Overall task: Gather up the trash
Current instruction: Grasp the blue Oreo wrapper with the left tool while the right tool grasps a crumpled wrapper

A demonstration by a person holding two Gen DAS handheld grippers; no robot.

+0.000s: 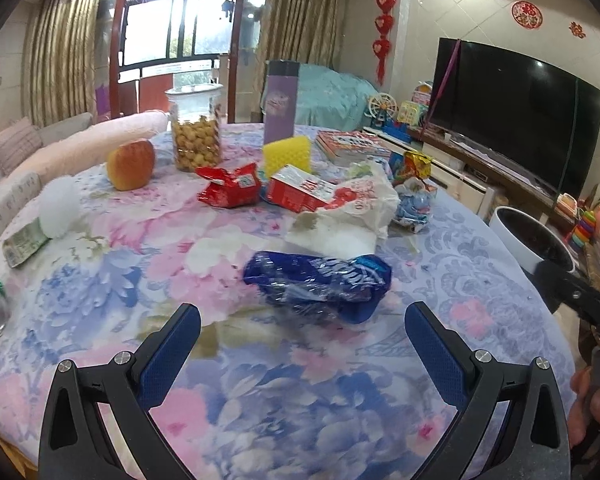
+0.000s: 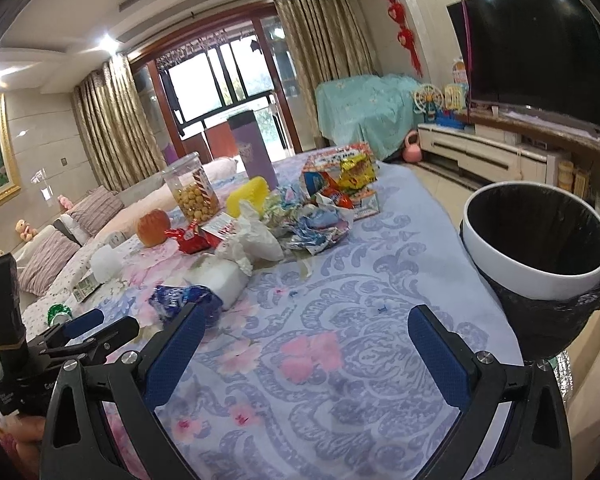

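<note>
Floral-cloth table (image 1: 112, 296) carries scattered wrappers, with white bin (image 2: 540, 272), black-lined, just off its right edge. Left gripper (image 1: 302, 340) jaws apart, empty, hovering just short of crumpled blue wrapper (image 1: 320, 280); right gripper (image 2: 306, 344) jaws apart, empty, over bare cloth. Red wrapper (image 1: 230, 188) and white plastic bag (image 1: 364, 200) lie farther back mid-table.

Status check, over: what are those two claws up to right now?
Left claw open, blue wrapper just ahead. Right claw open, empty. Bin beside table, lined. Nothing blocking.
</note>
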